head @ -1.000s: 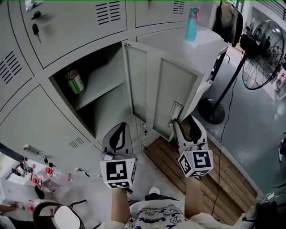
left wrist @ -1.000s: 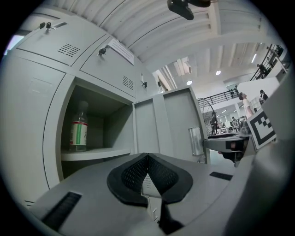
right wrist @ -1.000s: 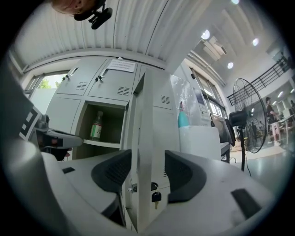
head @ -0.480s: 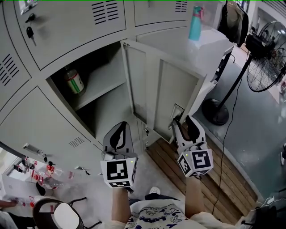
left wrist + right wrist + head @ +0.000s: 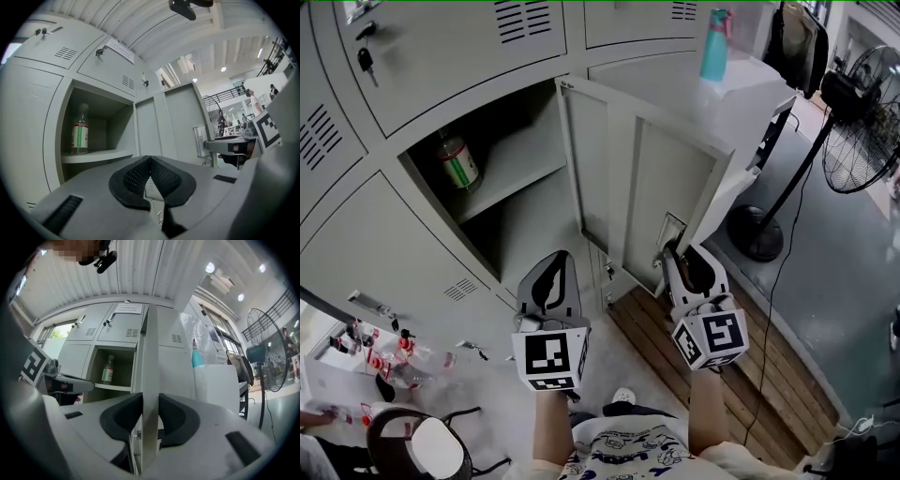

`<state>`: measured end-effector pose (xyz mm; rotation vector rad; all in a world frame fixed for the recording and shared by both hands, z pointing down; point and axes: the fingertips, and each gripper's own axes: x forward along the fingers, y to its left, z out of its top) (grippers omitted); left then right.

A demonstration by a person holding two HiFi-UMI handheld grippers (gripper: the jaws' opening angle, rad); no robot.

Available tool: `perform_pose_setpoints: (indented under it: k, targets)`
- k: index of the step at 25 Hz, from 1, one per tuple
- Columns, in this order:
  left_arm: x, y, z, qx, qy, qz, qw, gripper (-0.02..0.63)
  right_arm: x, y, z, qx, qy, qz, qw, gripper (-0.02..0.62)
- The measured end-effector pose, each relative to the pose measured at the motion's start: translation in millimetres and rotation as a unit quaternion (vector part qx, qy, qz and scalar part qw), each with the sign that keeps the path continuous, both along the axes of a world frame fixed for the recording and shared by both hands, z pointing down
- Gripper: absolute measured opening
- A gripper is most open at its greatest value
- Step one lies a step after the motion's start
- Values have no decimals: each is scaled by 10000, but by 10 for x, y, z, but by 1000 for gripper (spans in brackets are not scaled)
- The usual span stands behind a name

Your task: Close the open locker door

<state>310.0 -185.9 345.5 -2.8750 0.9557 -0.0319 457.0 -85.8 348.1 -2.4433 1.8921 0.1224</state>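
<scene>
Head view, looking steeply down: a bank of grey lockers fills the upper left, and one locker door (image 5: 666, 197) stands swung wide open toward 2 o'clock from its compartment. Inside that compartment a clear bottle (image 5: 457, 161) with a green label stands upright on a shelf (image 5: 511, 173). At 6 o'clock two arms reach forward; the left claw (image 5: 552, 264) hangs in front of the lockers below the open compartment, and the right claw (image 5: 675, 255) meets the free edge of the door by its latch plate. A teal bottle (image 5: 713, 45) stands on a white cabinet at 1 o'clock, a fan (image 5: 861, 112) at 3 o'clock, and a wooden pallet (image 5: 741, 375) lies on the floor at 5 o'clock. Left gripper view: the left claw (image 5: 150, 161) has its pads together with nothing between them; the clear bottle (image 5: 79, 131) shows at 9 o'clock and the locker door (image 5: 173, 126) just right of centre. Right gripper view: the right claw (image 5: 150, 413) has just been closing, and its pads now clamp the thin edge of the locker door (image 5: 150, 357), which rises toward 12 o'clock between them.
</scene>
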Motion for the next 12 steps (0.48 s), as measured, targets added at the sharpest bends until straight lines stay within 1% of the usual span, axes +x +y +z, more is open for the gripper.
perform_pose_setpoints:
  k: [12]
  targets:
    - [-103,52,-25,34,8,-65,10000,3,-185,3,-3,46,1,-350,9994,97]
